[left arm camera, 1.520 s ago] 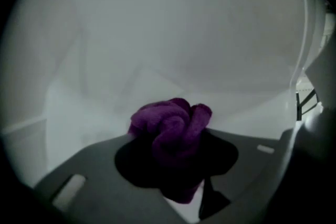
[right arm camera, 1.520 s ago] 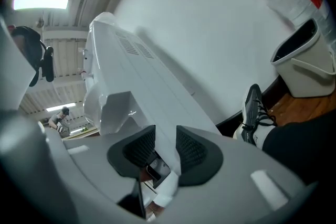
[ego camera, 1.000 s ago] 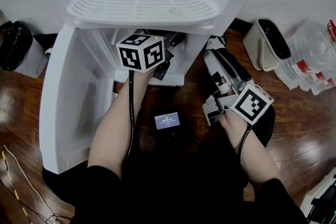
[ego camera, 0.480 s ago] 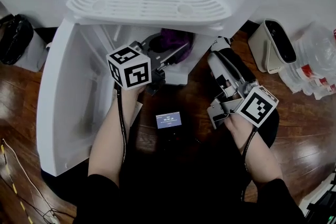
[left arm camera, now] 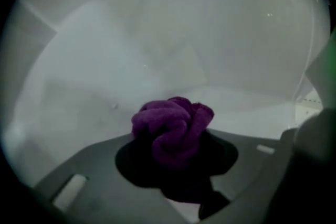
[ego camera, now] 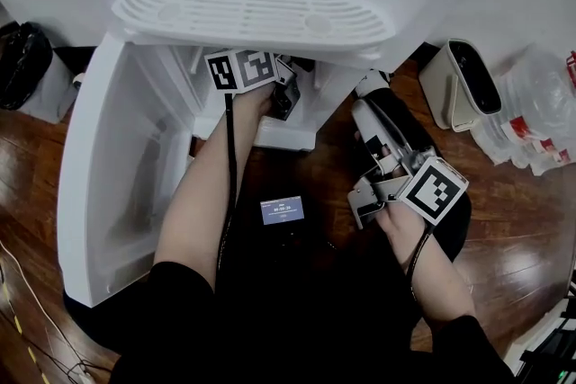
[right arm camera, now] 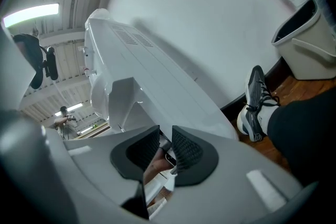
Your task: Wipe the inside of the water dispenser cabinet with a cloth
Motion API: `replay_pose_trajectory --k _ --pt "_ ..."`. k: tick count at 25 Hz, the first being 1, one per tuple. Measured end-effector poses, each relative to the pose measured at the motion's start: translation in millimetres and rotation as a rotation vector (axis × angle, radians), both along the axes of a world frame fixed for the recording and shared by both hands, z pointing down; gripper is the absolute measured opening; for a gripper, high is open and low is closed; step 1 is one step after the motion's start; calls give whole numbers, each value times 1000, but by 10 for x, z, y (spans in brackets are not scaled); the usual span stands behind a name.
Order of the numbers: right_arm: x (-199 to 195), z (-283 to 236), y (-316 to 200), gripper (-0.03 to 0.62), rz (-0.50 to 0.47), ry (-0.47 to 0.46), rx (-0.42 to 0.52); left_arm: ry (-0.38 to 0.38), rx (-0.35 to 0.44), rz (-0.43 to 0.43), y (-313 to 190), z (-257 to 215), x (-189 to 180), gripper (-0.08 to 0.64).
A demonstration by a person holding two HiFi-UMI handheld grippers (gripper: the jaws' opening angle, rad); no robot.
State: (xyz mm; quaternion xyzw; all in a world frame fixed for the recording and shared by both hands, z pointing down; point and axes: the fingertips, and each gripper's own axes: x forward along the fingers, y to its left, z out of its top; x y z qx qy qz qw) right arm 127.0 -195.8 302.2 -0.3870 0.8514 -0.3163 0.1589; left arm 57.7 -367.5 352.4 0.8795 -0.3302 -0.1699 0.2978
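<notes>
Left gripper (ego camera: pixel 286 93) has reached into the cabinet (ego camera: pixel 148 148), clamping cloth (left arm camera: pixel 172 131).

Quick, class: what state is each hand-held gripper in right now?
Left hand-held gripper: closed on the purple cloth.
Right hand-held gripper: empty, jaws slightly apart, having just been closing.

Drip tray (ego camera: pixel 252 12) overhanging open cabinet (ego camera: pixel 173 90)
</notes>
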Motion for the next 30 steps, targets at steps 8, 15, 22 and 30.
replay_pose_trajectory --k 8,15,22,30 --pt "-33 31 22 73 -26 3 -5 162 -18 121 982 -44 -6 190" --pt "-110 41 58 72 -41 2 -12 -39 36 39 979 250 -152 192" --pt "-34 134 86 69 -23 7 -33 -536 22 28 229 620 28 187" --pt "-22 180 129 66 -35 -15 -39 -944 175 483 976 800 169 180"
